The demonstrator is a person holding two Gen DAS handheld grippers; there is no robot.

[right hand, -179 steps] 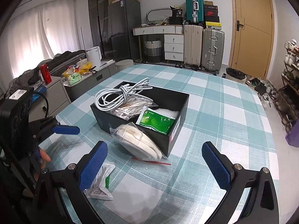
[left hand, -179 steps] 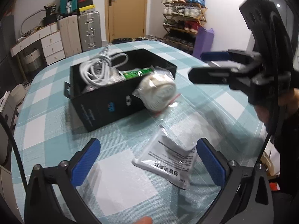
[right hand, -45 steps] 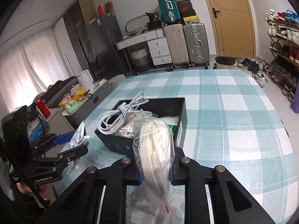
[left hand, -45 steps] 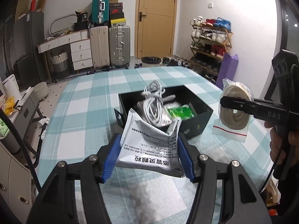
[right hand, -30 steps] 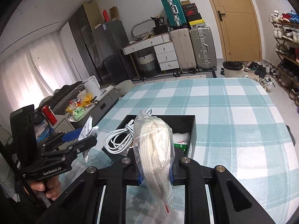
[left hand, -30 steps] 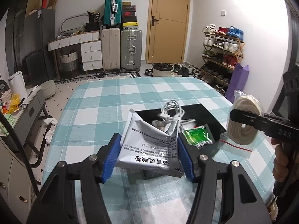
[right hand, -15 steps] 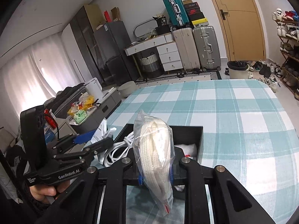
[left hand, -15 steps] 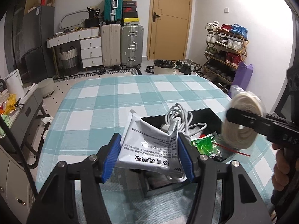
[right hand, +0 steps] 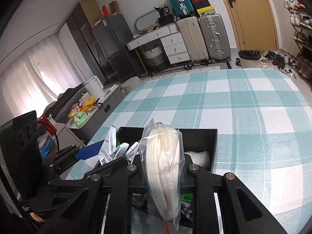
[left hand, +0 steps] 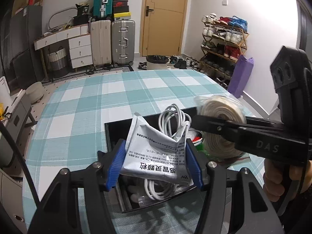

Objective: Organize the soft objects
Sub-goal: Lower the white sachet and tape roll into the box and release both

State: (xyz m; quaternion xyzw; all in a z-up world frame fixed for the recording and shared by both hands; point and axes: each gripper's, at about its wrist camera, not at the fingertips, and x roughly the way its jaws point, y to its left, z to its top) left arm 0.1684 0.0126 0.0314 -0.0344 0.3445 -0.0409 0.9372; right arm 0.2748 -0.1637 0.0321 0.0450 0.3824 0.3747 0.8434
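Teal-and-white checked cloth covers the tabletop (left hand: 81, 105); beyond its far edge, toward 12 o'clock in the left wrist view, stand a wooden door (left hand: 165, 17) and upright suitcases (left hand: 122, 41), with a shoe rack (left hand: 224, 39) toward 2 o'clock.

An open black box (right hand: 212, 142) sits on the tabletop directly ahead of both grippers. It holds a coil of white cable (left hand: 171, 119), a green packet (right hand: 186, 198) and a white foam piece (right hand: 197, 156).

Left gripper (left hand: 154, 163): the blue-padded jaws are clamped on the two side edges of a crumpled silver sachet (left hand: 154, 154) printed with black text. The sachet is held clear of the tabletop, above the near part of the box, with the cable visible behind and below it.

Right gripper (right hand: 163, 185): the jaws are closed tight on a clear plastic bag of coiled white rope (right hand: 163, 161). The bag stands upright between the jaws; its loose lower end hangs at 6 o'clock. In the left wrist view the bag is at 3 o'clock, above the right-hand end of the box, just beside the sachet.

A hand (left hand: 280, 177) grips the handle of the right gripper at 4 o'clock in the left wrist view.
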